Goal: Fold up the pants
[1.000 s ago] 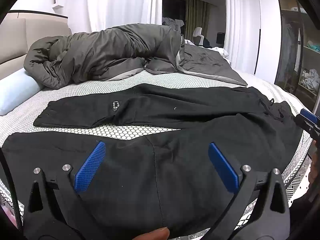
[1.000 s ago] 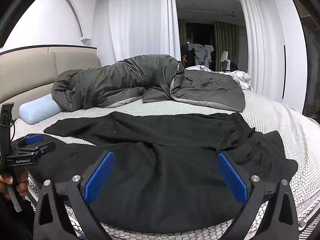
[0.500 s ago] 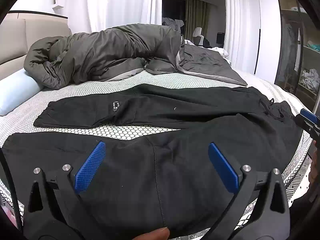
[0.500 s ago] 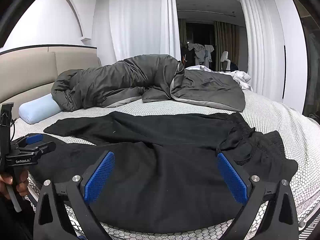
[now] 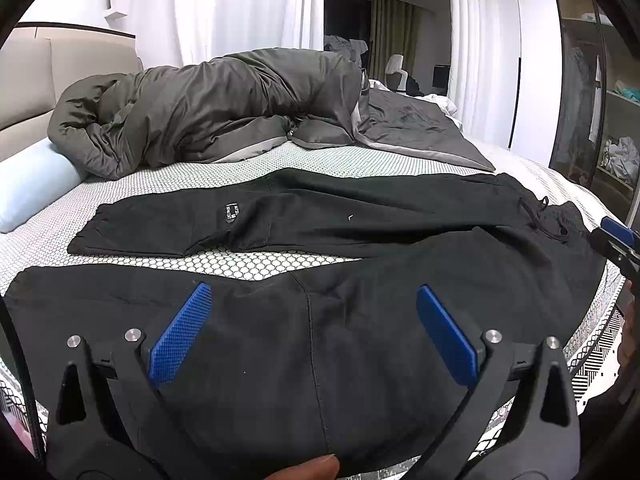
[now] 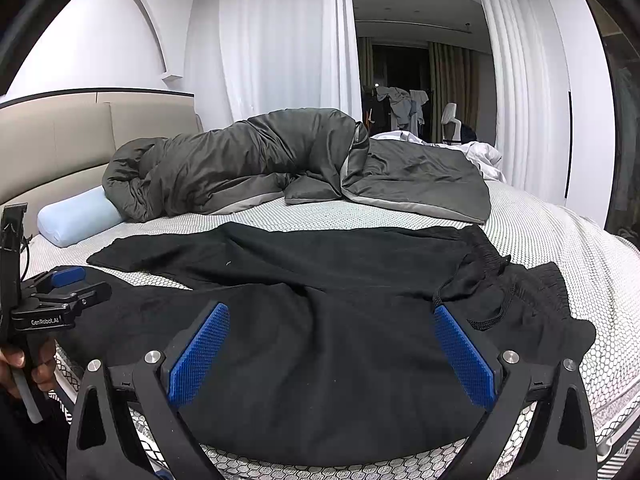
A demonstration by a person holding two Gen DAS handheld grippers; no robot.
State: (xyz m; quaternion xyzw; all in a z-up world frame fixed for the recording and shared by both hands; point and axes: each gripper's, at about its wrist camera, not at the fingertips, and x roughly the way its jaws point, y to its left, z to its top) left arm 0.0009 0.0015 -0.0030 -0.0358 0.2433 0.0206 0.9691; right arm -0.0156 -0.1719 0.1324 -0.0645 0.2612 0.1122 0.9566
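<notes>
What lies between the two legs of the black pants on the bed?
A bare wedge of honeycomb mattress cover, narrowing toward the crotch, separates the far leg from the near leg; nothing rests on it. The left wrist view shows it best.

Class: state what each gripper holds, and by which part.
Nothing is held. The left gripper and right gripper hover with jaws open above the black pants.

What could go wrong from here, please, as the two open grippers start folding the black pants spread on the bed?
1. The near leg of the black fabric pants hangs over the edge of the honeycomb-patterned mattress; a loose pinch might let it slide off.
2. The black drawstring cord lies loose at the bunched waistband and might snag on the right gripper.
3. The left gripper might pinch only the top layer, leaving the fold uneven.
</notes>
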